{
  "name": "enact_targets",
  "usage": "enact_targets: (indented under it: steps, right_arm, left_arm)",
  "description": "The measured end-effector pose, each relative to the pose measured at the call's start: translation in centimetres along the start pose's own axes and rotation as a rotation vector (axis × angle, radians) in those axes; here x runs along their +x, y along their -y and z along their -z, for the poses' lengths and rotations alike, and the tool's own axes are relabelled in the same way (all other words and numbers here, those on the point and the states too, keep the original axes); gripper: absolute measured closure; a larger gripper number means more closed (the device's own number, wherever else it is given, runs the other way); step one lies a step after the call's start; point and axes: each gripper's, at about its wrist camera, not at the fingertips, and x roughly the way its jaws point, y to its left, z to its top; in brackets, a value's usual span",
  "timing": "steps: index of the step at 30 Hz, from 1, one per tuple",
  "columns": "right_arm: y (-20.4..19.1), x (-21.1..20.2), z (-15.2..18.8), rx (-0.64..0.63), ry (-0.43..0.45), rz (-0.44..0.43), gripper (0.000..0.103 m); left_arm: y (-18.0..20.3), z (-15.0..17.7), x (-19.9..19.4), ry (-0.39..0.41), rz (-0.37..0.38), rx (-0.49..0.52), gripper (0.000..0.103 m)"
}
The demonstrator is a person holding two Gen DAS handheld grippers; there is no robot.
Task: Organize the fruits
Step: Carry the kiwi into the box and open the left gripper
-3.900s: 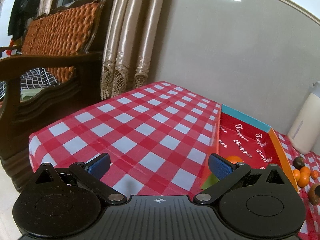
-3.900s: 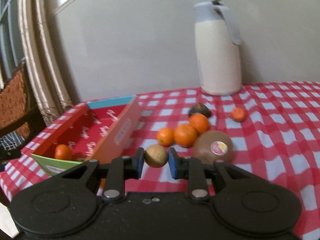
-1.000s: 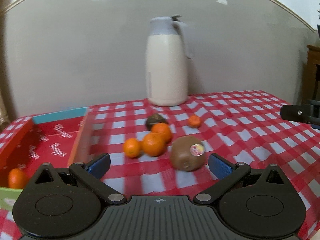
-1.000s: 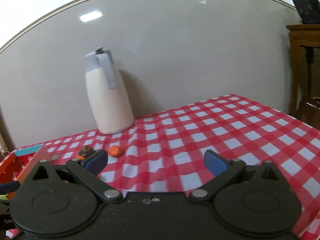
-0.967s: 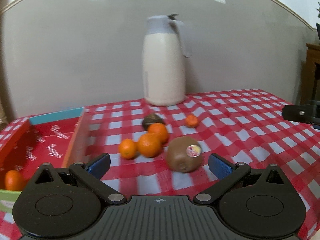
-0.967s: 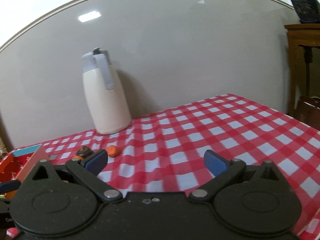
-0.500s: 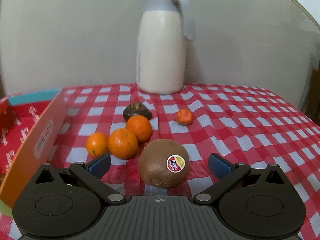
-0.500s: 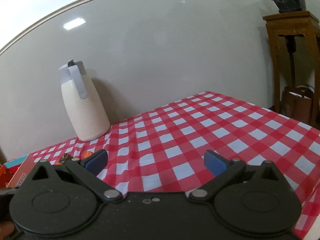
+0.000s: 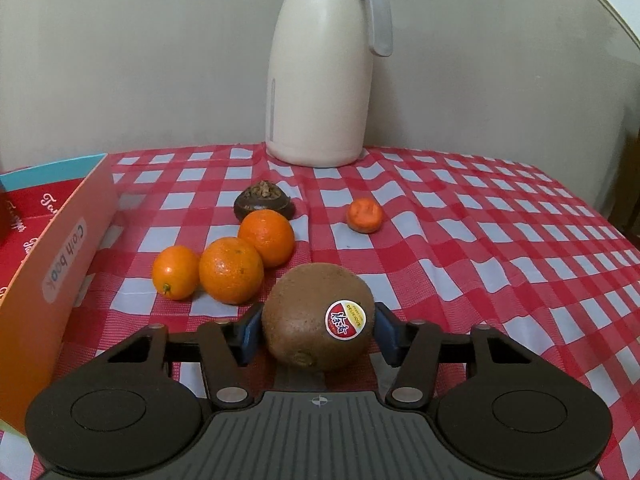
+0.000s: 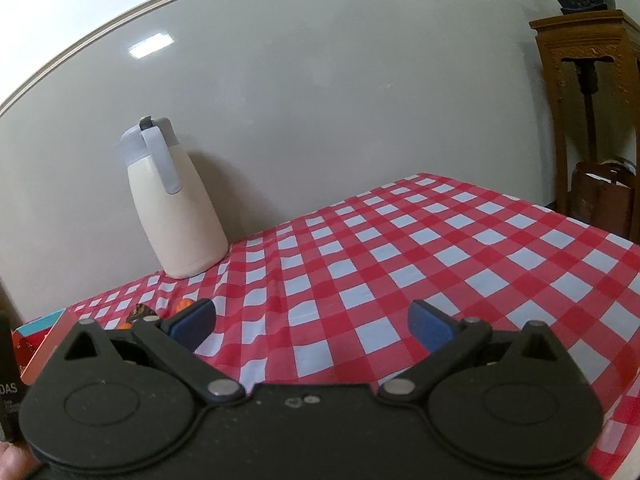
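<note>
My left gripper (image 9: 318,330) is shut on a brown kiwi (image 9: 312,316) with a red sticker, its blue pads touching both sides, low over the checked cloth. Beyond it lie three oranges (image 9: 231,265), a dark brown fruit (image 9: 264,202) and a small flattened orange fruit (image 9: 364,215). The red box (image 9: 48,252) with an orange wall stands at the left. My right gripper (image 10: 310,322) is open and empty above the cloth; the box's corner (image 10: 48,336) and some fruit (image 10: 140,312) peek out behind its left finger.
A cream thermos jug (image 9: 320,68) with a grey lid stands at the back by the wall, also in the right wrist view (image 10: 172,200). A wooden stand (image 10: 592,120) is beyond the table's right edge. The red-and-white cloth (image 10: 400,248) stretches to the right.
My left gripper moved forward and down to the kiwi and its jaws closed on it. My right gripper stayed open and swung a little rightward, away from the fruit.
</note>
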Motion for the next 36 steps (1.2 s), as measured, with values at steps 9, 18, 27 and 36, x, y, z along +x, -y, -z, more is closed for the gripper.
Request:
enact_targets:
  steps: [9,18,27,36]
  right_arm:
    - [-0.1,-0.2,-0.1,0.000,0.017,0.010,0.000]
    - [-0.8,0.0,0.0,-0.012,0.012,-0.002,0.000]
    - [-3.5,0.4,0.5,-0.056,0.000,-0.047,0.000]
    - [-7.2,0.9,1.2,-0.104,-0.014,-0.110,0.000]
  left_arm:
    - [-0.7,-0.1,-0.7,0.023,0.018,-0.034,0.047]
    - [-2.3,-0.9,-3.5,0.116,-0.003,-0.026,0.047]
    - [-7.3,-1.8,-6.7,0.203,-0.098,-0.073,0.047]
    - [-13.6,-1.8,-8.3,0.218,-0.223,-0.124,0.047]
